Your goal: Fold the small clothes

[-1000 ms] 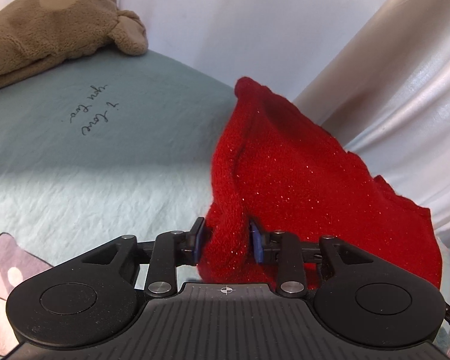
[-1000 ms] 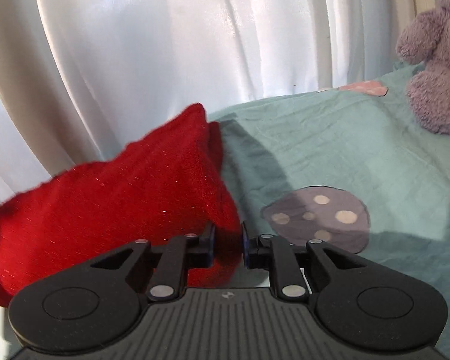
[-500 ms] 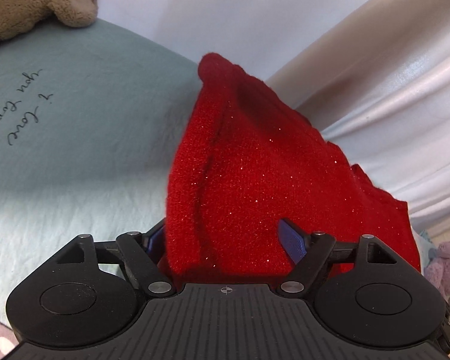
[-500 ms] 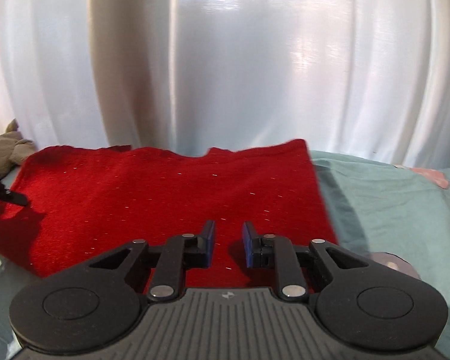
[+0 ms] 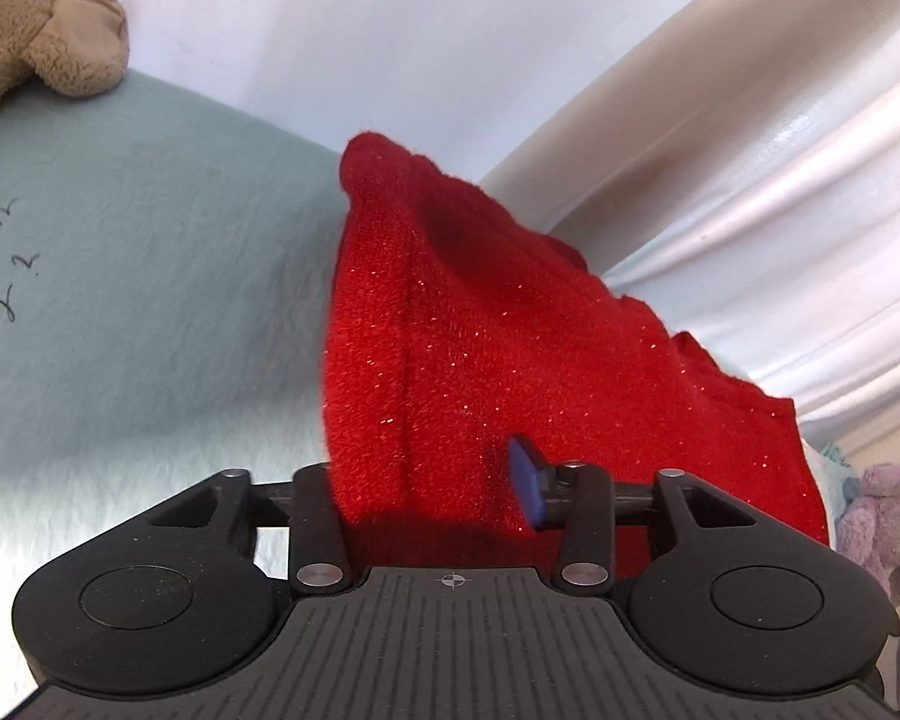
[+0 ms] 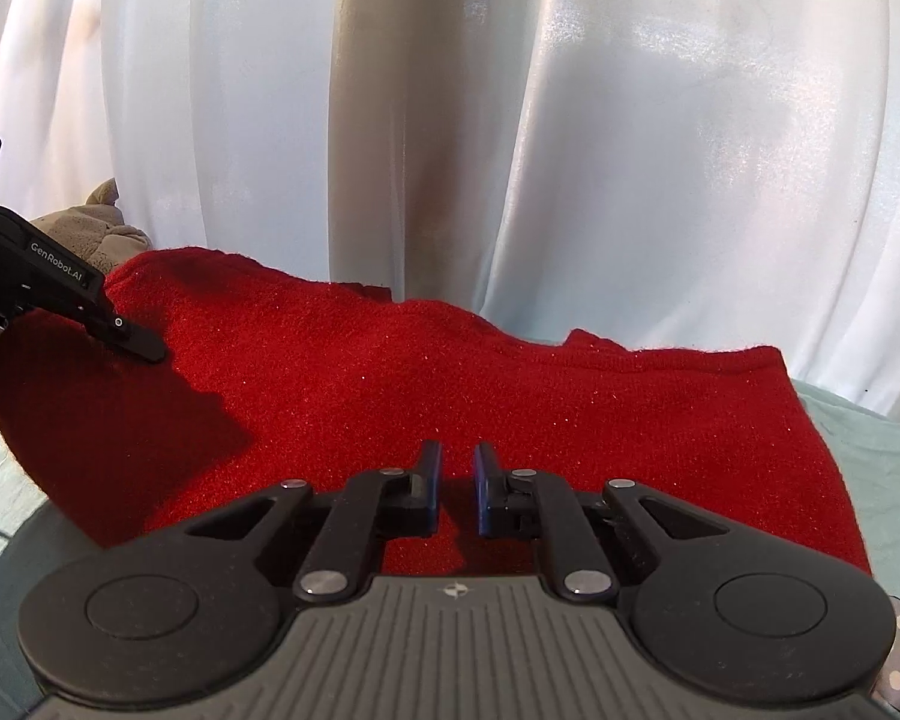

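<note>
The red knit garment point(image 6: 450, 396) lies spread on the teal bedsheet point(image 5: 150, 252) before the white curtain point(image 6: 630, 150). The left gripper point(image 5: 432, 480) is spread wide around its edge; the right gripper point(image 6: 453, 495) is slightly parted, gripping nothing. Closing on one layer could skew the fold. The left gripper's left fingertip is hidden behind fabric.

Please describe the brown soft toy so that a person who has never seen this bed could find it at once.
Start from the white curtain behind the pale green bedsheet. At the sheet's far edge, beyond the red knitted garment, lies a tan plush toy. Its beige-brown fleece distinguishes it from the lilac plush toy past the garment's opposite end.
</note>
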